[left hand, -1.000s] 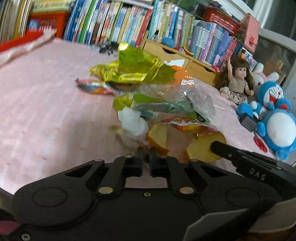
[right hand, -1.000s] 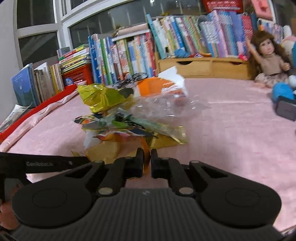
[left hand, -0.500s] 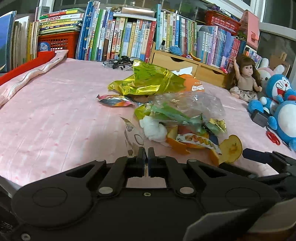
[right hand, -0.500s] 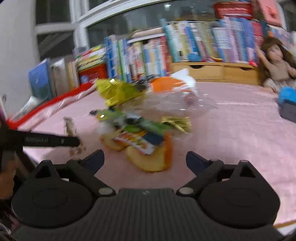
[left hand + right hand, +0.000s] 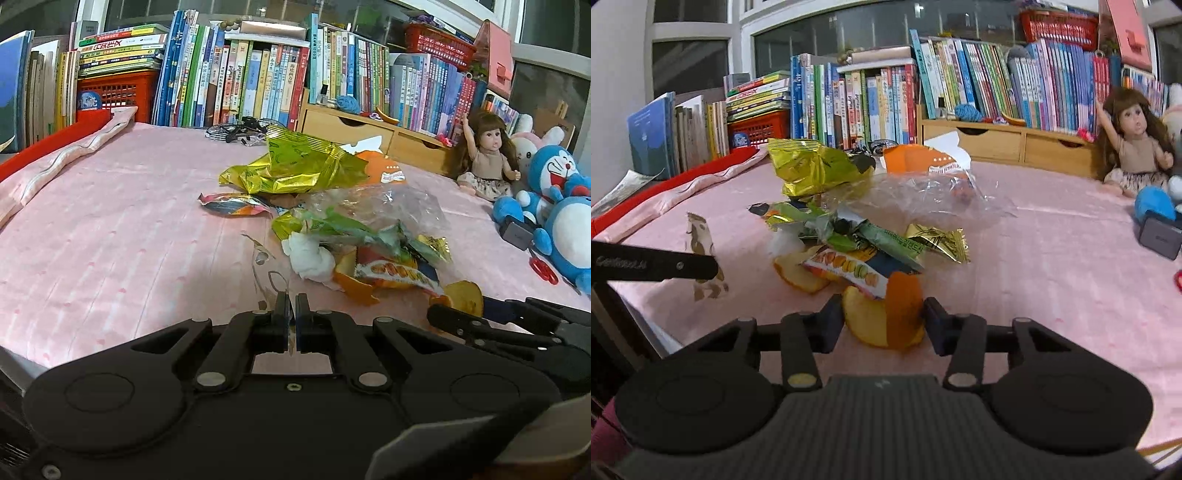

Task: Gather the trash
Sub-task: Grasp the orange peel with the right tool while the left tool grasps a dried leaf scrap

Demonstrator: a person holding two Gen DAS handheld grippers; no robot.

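A heap of trash lies on the pink bedspread point(image 5: 110, 240): a gold-green chip bag point(image 5: 295, 166), a clear plastic bag point(image 5: 376, 206), a white tissue point(image 5: 310, 254), a macaron wrapper point(image 5: 846, 269) and orange peel. My left gripper point(image 5: 291, 299) is shut on a thin clear wrapper with brown print point(image 5: 264, 258), lifted just left of the heap. My right gripper point(image 5: 882, 310) is closing its jaws on a curled piece of orange peel point(image 5: 886, 325) at the heap's near edge. Both pads touch the peel's sides.
Books point(image 5: 240, 81) and a wooden drawer box point(image 5: 369, 129) line the far side. A doll point(image 5: 484, 155), blue plush toys point(image 5: 554, 192), a small dark box point(image 5: 517, 232) and red scissors point(image 5: 543, 271) sit at the right. The bed's edge runs low on the left.
My right jaws went from shut to wide open, then closed in around the orange peel. My left gripper drew back from the heap with the clear wrapper in it.
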